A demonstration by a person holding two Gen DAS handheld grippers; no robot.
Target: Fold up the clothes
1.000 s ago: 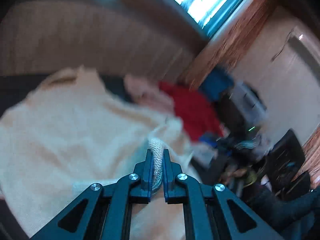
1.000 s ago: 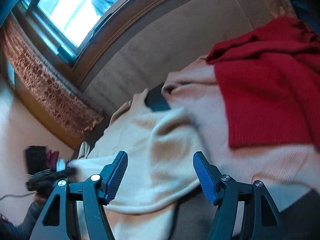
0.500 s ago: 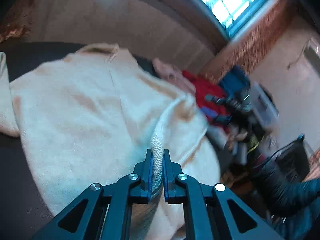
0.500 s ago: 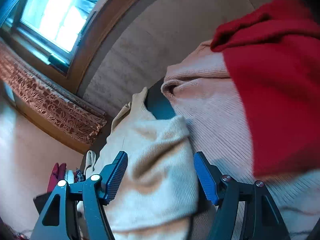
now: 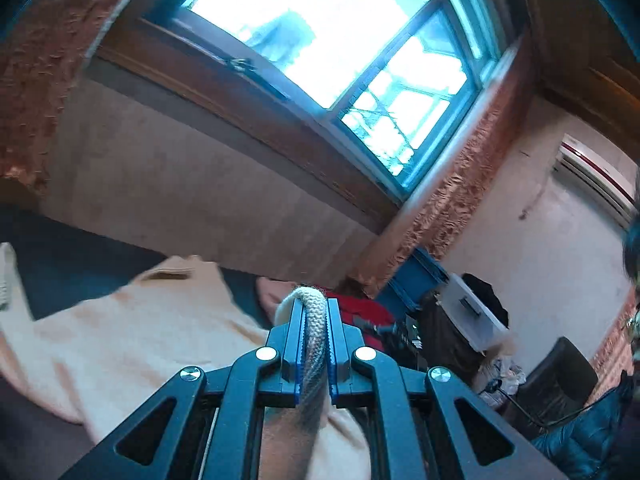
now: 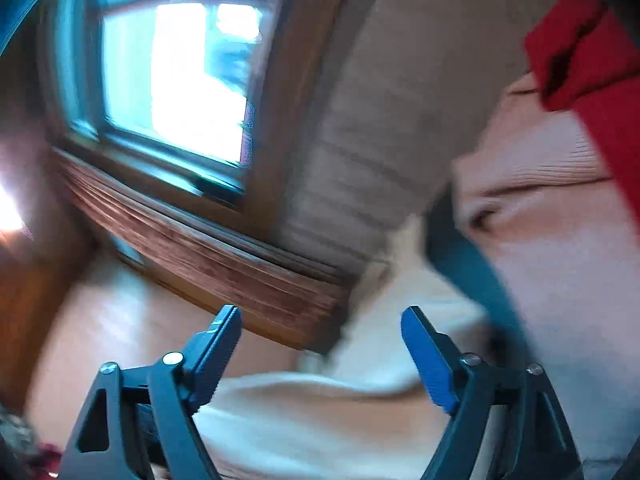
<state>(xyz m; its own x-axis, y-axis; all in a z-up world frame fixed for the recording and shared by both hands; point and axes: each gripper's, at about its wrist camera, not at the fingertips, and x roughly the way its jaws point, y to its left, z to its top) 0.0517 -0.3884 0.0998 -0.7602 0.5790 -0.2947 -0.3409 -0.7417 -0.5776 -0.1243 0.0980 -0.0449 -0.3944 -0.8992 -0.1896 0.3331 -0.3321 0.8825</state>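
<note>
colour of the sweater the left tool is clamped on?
Cream. The left tool pinches the cream sweater by its ribbed edge; left wrist view shows it best.

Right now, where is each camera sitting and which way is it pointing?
Left wrist: on the left gripper, tilted up toward the window; its jaws pinch the cream sweater.
Right wrist: on the right gripper, jaws open, facing the window and wall; blurred.
Shared: cream sweater, red garment, pink garment, window.

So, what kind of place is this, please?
Probably a lived-in home room, a bedroom or living room: a large window with patterned curtains, a wall air conditioner, and sweaters spread on a dark padded surface.
</note>
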